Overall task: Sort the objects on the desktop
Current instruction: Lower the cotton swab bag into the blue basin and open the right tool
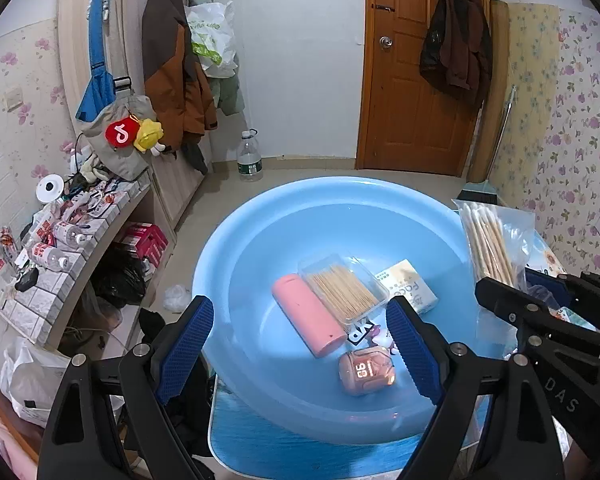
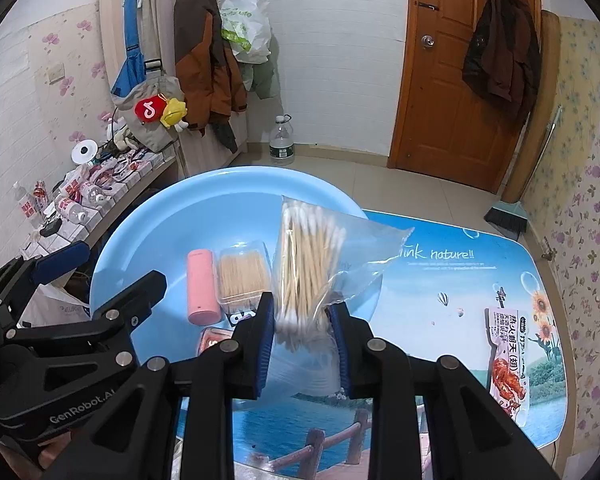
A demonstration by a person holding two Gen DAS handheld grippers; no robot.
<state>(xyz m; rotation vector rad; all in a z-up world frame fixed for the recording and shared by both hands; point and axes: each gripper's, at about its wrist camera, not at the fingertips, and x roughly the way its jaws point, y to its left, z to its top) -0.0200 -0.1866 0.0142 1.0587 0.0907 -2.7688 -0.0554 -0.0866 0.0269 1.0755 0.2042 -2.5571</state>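
Note:
A light blue basin (image 1: 260, 240) (image 2: 148, 232) sits on the table and holds a pink cylinder (image 1: 308, 320) (image 2: 201, 288), a clear toothpick box (image 1: 346, 288) (image 2: 244, 272), a tissue pack (image 1: 410, 286) and a small pink case with a lit display (image 1: 366, 372). My left gripper (image 1: 300, 344) hangs open above the basin's near side, nothing between its blue pads. My right gripper (image 2: 302, 320) is shut on a clear bag of cotton swabs (image 2: 308, 268) (image 1: 492, 240), held up over the basin's right rim.
A snack packet (image 2: 508, 364) lies on the printed table top (image 2: 440, 280) at the right. A cluttered tiled shelf (image 1: 60, 240) stands left of the table. A water bottle (image 1: 250, 158) is on the floor and a broom (image 2: 508, 216) leans by the door.

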